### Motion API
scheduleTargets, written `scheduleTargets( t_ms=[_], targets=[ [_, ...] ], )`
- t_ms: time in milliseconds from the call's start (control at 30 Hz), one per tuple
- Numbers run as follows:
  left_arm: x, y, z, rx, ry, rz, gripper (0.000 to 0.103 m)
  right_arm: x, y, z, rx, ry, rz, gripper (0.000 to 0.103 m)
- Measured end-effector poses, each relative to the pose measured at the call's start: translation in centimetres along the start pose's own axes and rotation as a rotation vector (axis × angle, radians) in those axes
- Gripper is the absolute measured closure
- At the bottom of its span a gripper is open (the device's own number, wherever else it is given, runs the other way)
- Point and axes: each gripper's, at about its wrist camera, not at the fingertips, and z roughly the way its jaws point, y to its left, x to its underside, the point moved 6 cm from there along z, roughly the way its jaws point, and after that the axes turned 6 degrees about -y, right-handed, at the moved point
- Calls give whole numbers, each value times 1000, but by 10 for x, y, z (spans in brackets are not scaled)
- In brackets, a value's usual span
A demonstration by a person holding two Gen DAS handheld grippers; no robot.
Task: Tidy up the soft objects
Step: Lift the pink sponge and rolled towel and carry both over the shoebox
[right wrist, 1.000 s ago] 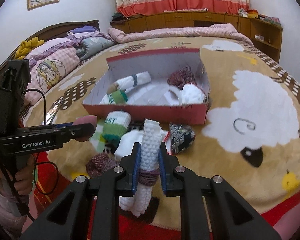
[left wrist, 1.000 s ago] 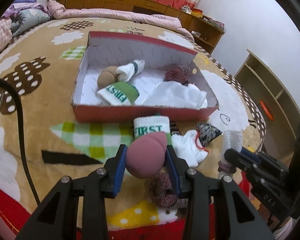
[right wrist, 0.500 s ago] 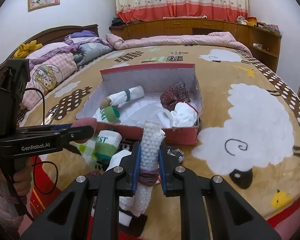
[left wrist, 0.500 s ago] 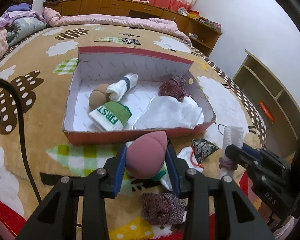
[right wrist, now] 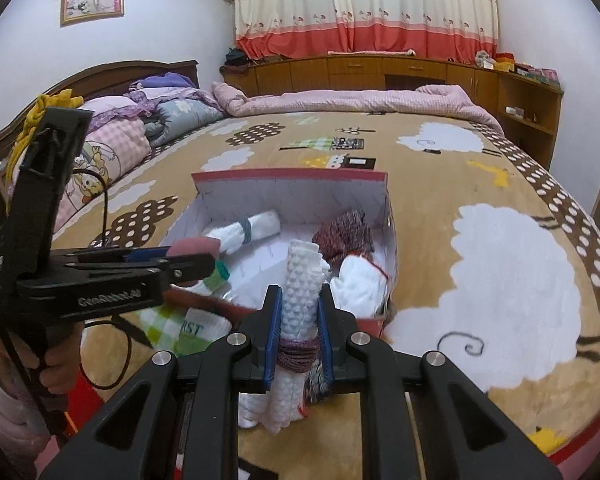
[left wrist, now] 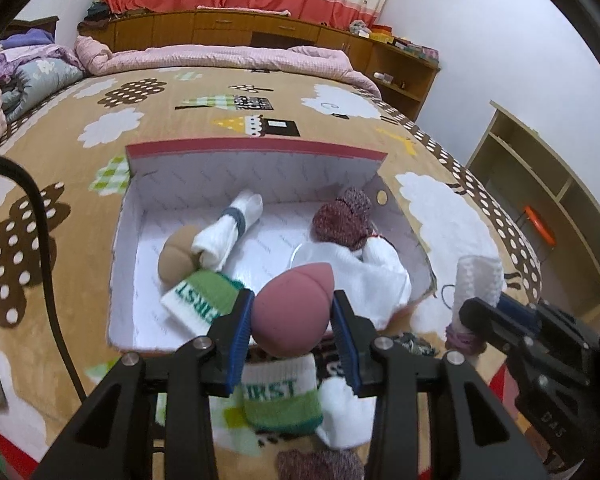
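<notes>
Over the box [left wrist: 256,152] rim, the left gripper [left wrist: 292,320] pinches a pink sock ball [left wrist: 290,312]; only the right view shows the right gripper [right wrist: 298,312] clamping a white roll [right wrist: 300,284] (lower end hidden).

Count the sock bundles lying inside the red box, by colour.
White: 2 (grey-banded roll, loose bundle)
Tan: 1 (tan ball)
Green and white: 1 (FIRST sock)
Maroon: 1 (maroon knit ball)
Total: 5

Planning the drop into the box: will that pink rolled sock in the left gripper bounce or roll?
The pink rolled sock looks soft, likely landing without bounce. Its rounded, egg-like shape might roll slightly, though the socks crowding the red box should probably stop it.
</notes>
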Motion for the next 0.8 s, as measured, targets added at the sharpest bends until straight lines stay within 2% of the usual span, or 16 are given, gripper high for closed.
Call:
scheduleTargets(
  t_ms=[500,800],
  targets=[
    [-10,-5,52,-37,42,38,62,-38,-19,35,40,-26,-33,85],
    [-5,1,76,-57,64,33,62,-41,-31,76,77,2,-79,85]
  ],
)
